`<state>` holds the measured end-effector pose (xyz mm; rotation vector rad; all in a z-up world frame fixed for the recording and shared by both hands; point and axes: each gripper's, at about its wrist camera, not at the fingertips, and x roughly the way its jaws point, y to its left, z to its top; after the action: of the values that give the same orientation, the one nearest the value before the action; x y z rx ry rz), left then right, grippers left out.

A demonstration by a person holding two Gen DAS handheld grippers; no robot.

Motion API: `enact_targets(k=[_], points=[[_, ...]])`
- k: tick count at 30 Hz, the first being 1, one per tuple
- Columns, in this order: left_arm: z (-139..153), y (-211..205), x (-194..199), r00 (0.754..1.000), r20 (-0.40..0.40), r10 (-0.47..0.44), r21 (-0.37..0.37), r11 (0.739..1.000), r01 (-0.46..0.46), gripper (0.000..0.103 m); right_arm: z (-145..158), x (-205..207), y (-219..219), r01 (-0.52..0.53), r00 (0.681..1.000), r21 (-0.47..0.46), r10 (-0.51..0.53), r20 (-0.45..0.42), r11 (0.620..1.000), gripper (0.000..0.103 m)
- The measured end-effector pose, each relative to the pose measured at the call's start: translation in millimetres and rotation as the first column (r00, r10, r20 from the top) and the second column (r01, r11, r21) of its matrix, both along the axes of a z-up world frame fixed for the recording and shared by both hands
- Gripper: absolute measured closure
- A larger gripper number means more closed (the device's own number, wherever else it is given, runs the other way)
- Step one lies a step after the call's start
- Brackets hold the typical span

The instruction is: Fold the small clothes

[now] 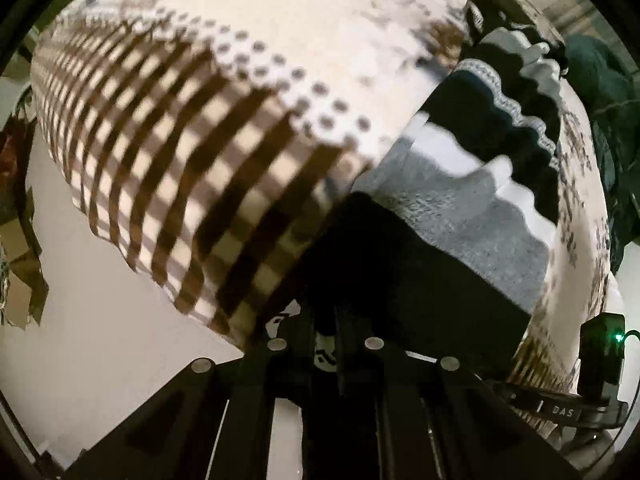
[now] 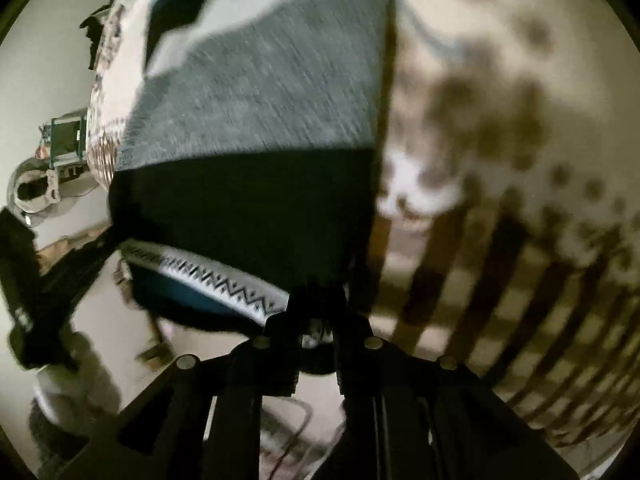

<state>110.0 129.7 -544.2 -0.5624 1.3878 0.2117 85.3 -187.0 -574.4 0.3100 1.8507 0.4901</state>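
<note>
Item: knit garment [image 1: 472,224], black, grey and white bands, lower right of the left wrist view, lying over a checked, dotted cloth [image 1: 208,128].
Left gripper [image 1: 326,332]: fingers drawn close on the black hem.
Right gripper [image 2: 316,320]: fingers likewise close, pinching the zigzag-trimmed edge.
Handling, as you should expect: light, soft, limp; it will sag. Grip hem corners, and keep it taut.

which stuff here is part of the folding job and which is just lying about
Part of the job:
- black, grey and white knitted garment, pinched at its black edge
- left gripper
- right gripper
- cream tablecloth with brown checked border it lies on

Lying about:
- dark green cloth heap
- small black device with green light
</note>
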Motion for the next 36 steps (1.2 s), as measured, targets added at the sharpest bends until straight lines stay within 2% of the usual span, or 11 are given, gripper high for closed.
enact_targets(k=[6, 9, 13, 17, 20, 21, 22, 24, 28, 31, 36], points=[[-16.1, 10.8, -19.6, 0.999, -0.019, 0.032, -0.111, 0.993, -0.034, 0.089, -22.8, -20.1, 1.4, -0.059, 0.991, 0.068, 0.067, -0.116, 0.996, 0.084], [-20.6, 22.5, -29.9, 0.994, -0.038, 0.103, -0.188, 0.976, -0.109, 0.061, -37.3, -40.8, 2.1, -0.105, 0.975, 0.047, 0.112, -0.193, 0.993, 0.082], [-17.6, 28.6, -42.4, 0.983, -0.011, 0.182, -0.293, 0.94, -0.177, 0.05, -28.0, -55.4, 2.0, -0.152, 0.973, 0.017, 0.153, -0.171, 0.988, 0.081], [3.9, 19.8, -34.9, 0.989, -0.014, 0.145, -0.204, 0.968, -0.145, 0.05, 8.8, -40.6, -5.1, -0.057, 0.996, 0.074, 0.062, -0.067, 0.996, 0.073], [42.0, 19.8, -16.5, 0.99, 0.057, 0.132, -0.165, 0.979, -0.121, 0.05, 29.9, -17.9, -6.4, 0.016, 1.0, 0.094, -0.013, -0.028, 0.995, 0.065], [52.8, 20.0, -4.2, 0.988, 0.086, 0.132, -0.158, 0.98, -0.117, 0.049, 36.3, -9.4, -8.5, 0.033, 0.999, 0.093, -0.032, -0.011, 0.995, 0.05], [65.3, 21.1, 11.6, 0.984, 0.123, 0.13, -0.156, 0.982, -0.11, 0.048, 43.5, 0.9, -5.5, 0.055, 0.998, 0.098, -0.056, 0.012, 0.994, 0.043], [87.9, 25.7, 56.0, 0.971, 0.206, 0.123, -0.183, 0.979, -0.085, 0.03, 62.4, 32.8, -11.2, 0.094, 0.993, 0.12, -0.102, 0.064, 0.988, 0.043], [101.3, 26.3, 155.4, 0.952, 0.293, 0.083, -0.213, 0.977, -0.02, 0.03, 93.8, 102.5, -20.7, 0.165, 0.968, 0.133, -0.187, 0.171, 0.977, 0.042], [94.5, 22.5, 250.9, 0.942, 0.335, -0.004, -0.197, 0.977, 0.075, 0.03, 107.7, 172.8, -29.0, 0.257, 0.929, 0.124, -0.281, 0.24, 0.958, 0.042], [48.4, 2.8, 387.5, 0.938, 0.298, -0.177, -0.144, 0.963, 0.228, 0.03, 103.7, 292.7, -46.0, 0.381, 0.862, 0.105, -0.394, 0.318, 0.919, 0.042]])
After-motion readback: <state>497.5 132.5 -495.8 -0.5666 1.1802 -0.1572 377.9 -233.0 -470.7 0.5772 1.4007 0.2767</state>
